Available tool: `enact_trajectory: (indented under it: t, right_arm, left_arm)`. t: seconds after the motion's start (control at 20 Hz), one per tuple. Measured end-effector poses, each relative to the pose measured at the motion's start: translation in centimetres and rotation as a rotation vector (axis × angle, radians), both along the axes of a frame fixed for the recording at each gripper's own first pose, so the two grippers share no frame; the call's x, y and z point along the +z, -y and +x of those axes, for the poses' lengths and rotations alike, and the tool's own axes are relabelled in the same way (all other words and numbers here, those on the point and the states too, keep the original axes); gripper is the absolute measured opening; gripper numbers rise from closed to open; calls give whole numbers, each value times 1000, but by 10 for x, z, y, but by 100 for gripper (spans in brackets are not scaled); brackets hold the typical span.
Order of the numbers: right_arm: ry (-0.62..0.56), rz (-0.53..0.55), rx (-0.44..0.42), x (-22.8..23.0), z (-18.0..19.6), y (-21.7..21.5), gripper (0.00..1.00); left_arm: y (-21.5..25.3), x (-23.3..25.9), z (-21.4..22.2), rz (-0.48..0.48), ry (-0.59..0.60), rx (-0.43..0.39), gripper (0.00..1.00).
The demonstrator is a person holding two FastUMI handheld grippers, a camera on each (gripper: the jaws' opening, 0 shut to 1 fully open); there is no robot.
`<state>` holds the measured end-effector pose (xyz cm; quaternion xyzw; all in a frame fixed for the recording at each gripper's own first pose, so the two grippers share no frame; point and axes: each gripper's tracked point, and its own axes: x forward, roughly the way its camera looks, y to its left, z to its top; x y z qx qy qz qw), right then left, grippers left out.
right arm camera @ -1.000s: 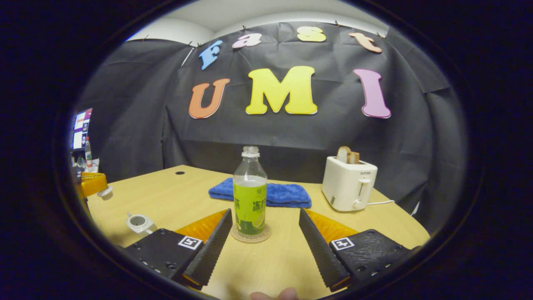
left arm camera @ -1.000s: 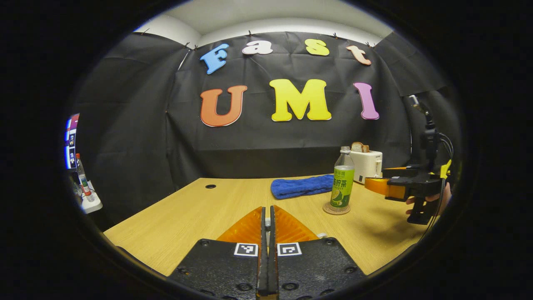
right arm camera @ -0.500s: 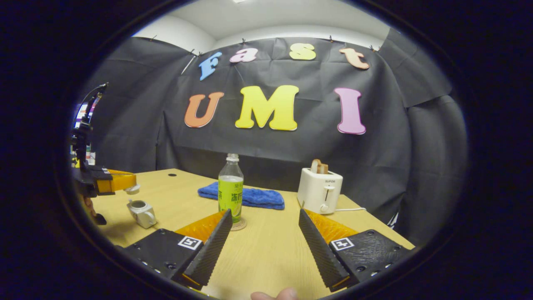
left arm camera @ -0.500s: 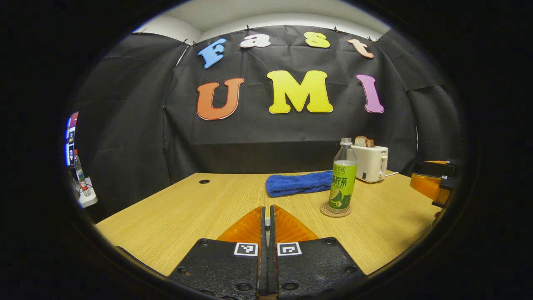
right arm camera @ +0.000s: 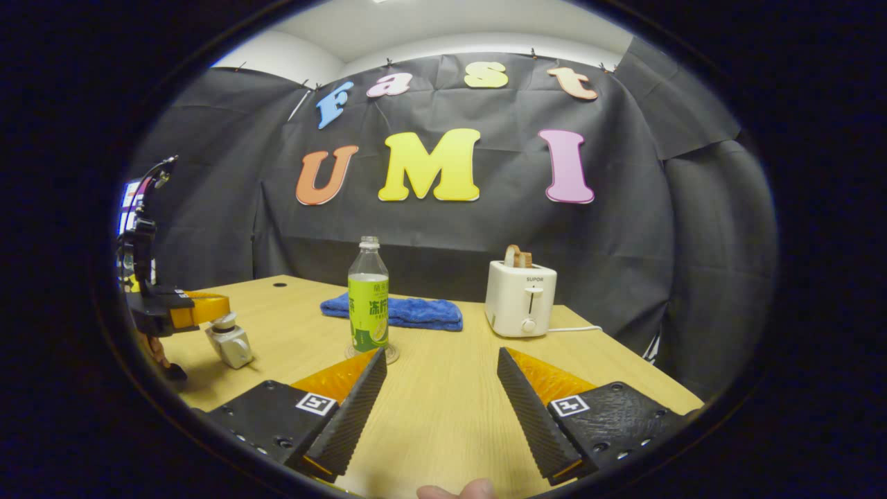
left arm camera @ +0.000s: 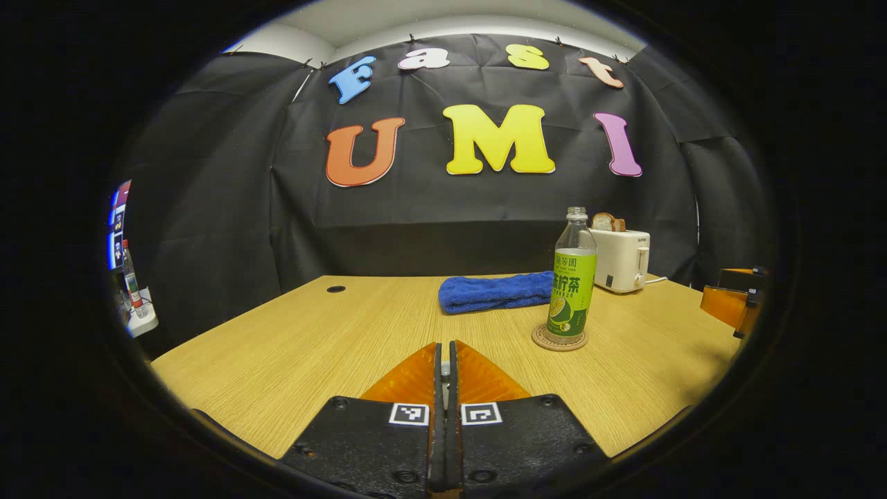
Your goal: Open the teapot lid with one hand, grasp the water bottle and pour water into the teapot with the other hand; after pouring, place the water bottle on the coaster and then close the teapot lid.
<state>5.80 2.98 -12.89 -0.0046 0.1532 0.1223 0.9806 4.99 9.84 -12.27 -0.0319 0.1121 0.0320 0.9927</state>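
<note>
Your left gripper sits right on top of the teapot, fingers pinched together; whether they clamp the lid, I cannot tell. Your right gripper hangs spread wide, empty. The green-labelled water bottle stands upright on its coaster.

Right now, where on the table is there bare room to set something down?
Bare wood lies between the teapot and the water bottle, and in front of the toaster toward the open right gripper. It is crowded at the back: blue towel, bottle on its coaster, toaster.
</note>
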Motion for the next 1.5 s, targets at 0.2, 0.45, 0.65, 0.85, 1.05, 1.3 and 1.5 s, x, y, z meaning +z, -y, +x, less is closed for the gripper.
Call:
enact_trajectory:
  t: [0.2,0.45,0.65,0.85,1.05,1.3,1.5]
  right_arm:
    - [5,7,-4,2,0,1,97]
    - [3,13,1,0,-2,1,96]
    - [8,28,8,3,-4,1,96]
    - [19,40,13,6,-7,2,96]
    - [25,43,0,6,-7,6,96]
    - [47,54,-64,20,-7,28,96]
    - [90,32,-120,49,-9,45,96]
  left_arm:
    - [0,-2,0,-14,1,9,3]
    - [5,-3,-3,-17,-7,14,3]
    - [2,-7,-6,-18,-21,37,4]
    - [4,-12,-6,-39,-38,48,5]
    - [-5,3,-10,3,-7,97,76]
    - [9,60,-19,12,94,73,96]
    - [30,97,-40,16,162,38,96]
